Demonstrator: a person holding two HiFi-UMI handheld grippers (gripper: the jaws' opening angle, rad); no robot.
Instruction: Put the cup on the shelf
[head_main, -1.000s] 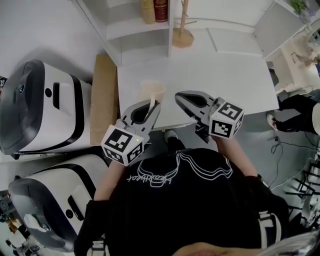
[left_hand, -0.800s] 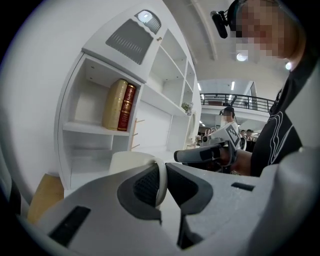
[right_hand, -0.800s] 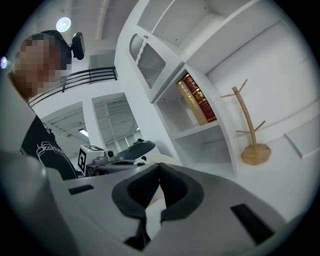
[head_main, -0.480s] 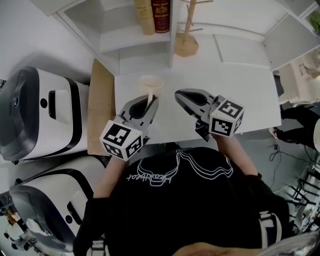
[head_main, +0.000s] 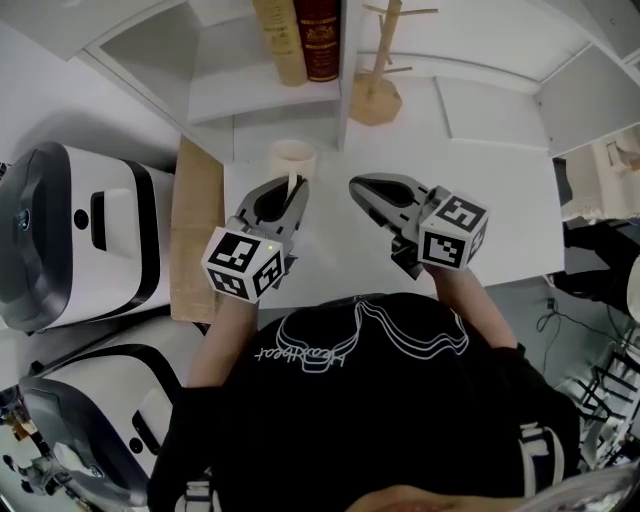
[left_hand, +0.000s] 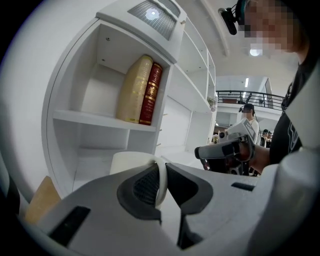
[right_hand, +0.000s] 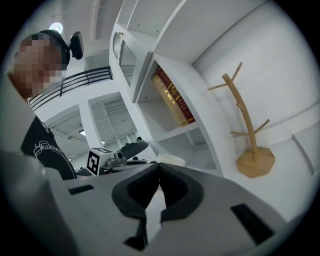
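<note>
The cup (head_main: 293, 158) is carried by the left tongs (head_main: 296, 187), which are closed almost fully on its thin loop handle (left_hand: 160, 181), with the pads pressed to either side of the loop. The cup is held upright over the far left corner of the desk (head_main: 470, 170), just in front of the shelf (head_main: 250, 95), below the compartment where two books (head_main: 300, 35) stand. Whether its base clears the desk cannot be told.

The cup is judged to be stiff, light and empty, with a smooth cream wall that may be slippery and could chip if knocked against the shelf edge. The handle is the natural place to be gripped, but with so narrow a hold the body can be expected to swing or tilt about the pads, so a slow, level carry is advised.

Both tongs are pointed forward at the shelf, only slightly downward. The right tongs (head_main: 358, 186) are shut with nothing between them and are held beside the left, apart from the cup.
</note>
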